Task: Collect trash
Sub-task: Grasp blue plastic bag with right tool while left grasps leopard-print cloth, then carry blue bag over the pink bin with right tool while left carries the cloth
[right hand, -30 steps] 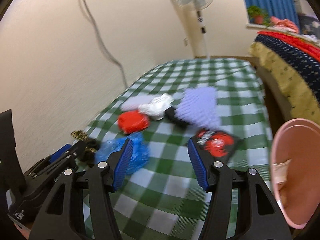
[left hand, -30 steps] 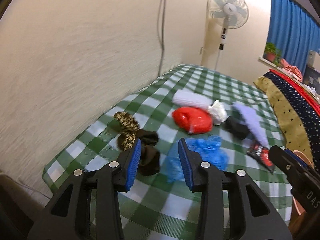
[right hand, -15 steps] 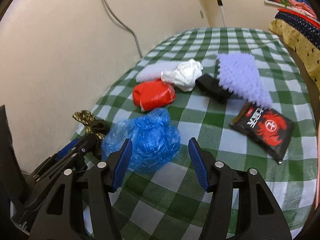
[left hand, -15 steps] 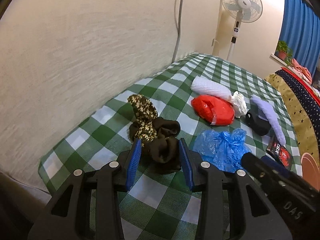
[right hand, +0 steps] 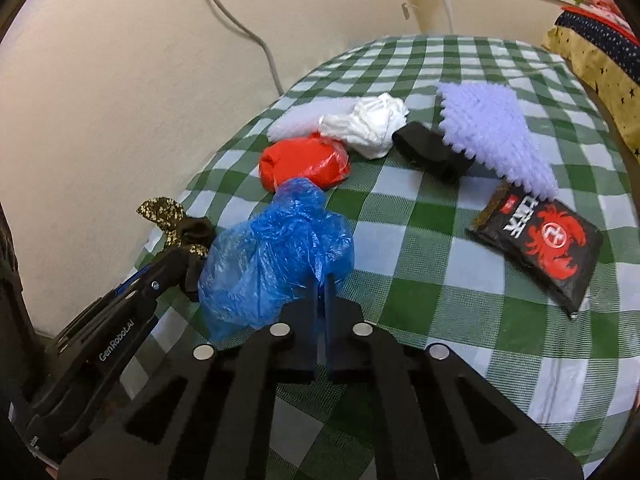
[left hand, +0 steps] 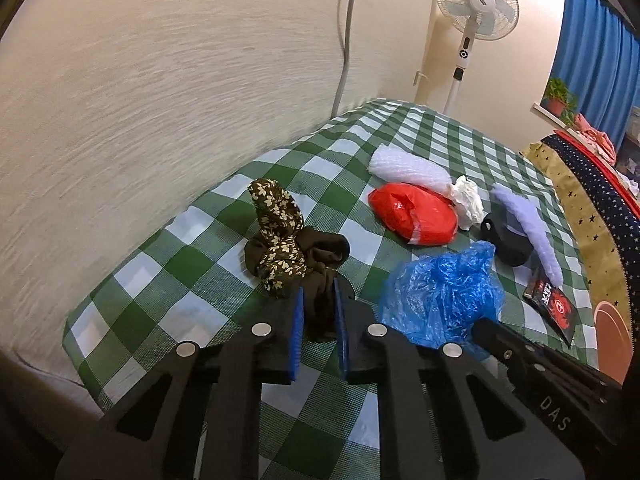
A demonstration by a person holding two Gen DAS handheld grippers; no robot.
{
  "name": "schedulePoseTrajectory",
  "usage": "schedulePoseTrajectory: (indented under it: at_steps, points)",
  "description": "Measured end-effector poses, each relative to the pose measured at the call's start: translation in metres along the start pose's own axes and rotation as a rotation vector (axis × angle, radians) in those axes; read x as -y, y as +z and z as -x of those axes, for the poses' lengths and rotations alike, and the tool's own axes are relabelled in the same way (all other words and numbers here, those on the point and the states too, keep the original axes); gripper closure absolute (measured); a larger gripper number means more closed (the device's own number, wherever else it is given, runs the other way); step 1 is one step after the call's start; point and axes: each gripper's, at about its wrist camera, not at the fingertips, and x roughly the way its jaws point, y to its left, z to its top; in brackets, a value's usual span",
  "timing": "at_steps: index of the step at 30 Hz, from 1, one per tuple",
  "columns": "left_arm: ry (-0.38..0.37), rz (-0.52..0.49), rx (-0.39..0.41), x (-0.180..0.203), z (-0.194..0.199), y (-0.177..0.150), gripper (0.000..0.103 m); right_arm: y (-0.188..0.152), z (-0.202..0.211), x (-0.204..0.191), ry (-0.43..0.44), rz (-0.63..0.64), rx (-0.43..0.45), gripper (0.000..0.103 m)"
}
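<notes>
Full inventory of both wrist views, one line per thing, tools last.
Brown cloth: 1, dark brown with floral part, near left edge of bed.
Blue bag: 1, blue plastic, near middle.
Red bag: 1, red, behind blue bag.
White wad: 1, white, behind red bag.
Bubble wrap: 1, whitish, by the wall side.
Black item: 1, black, under foam edge.
Foam sheet: 1, lilac, far right.
Packet: 1, black and red, right.
Bin: 1, pink rim, right edge.
Bedcover: 1, green-white check.
Fan: 1, white, corner.
Left tool: shut on brown cloth.
Right tool: shut on blue bag.
</notes>
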Motion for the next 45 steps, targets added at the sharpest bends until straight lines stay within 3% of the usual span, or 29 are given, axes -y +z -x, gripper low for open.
schedulePoseTrajectory:
  at_steps: [11, 22, 30, 45]
  points:
    - [-0.046, -0.017, 0.041, 0.008, 0.020, 0.007, 0.091, 0.003, 0.038, 0.003, -0.076, 0.010, 0.095, 0.102]
    - [-0.123, -0.053, 0.087, 0.025, 0.051, 0.014, 0.091, 0.005, 0.106, 0.006, -0.194, 0.010, 0.211, 0.101]
    - [-0.194, -0.146, 0.128, 0.049, 0.080, 0.016, 0.091, 0.005, 0.152, 0.009, -0.282, 0.019, 0.255, 0.102]
    - [-0.346, -0.307, 0.133, 0.099, 0.110, 0.008, 0.091, 0.004, 0.253, 0.039, -0.459, 0.030, 0.314, 0.101]
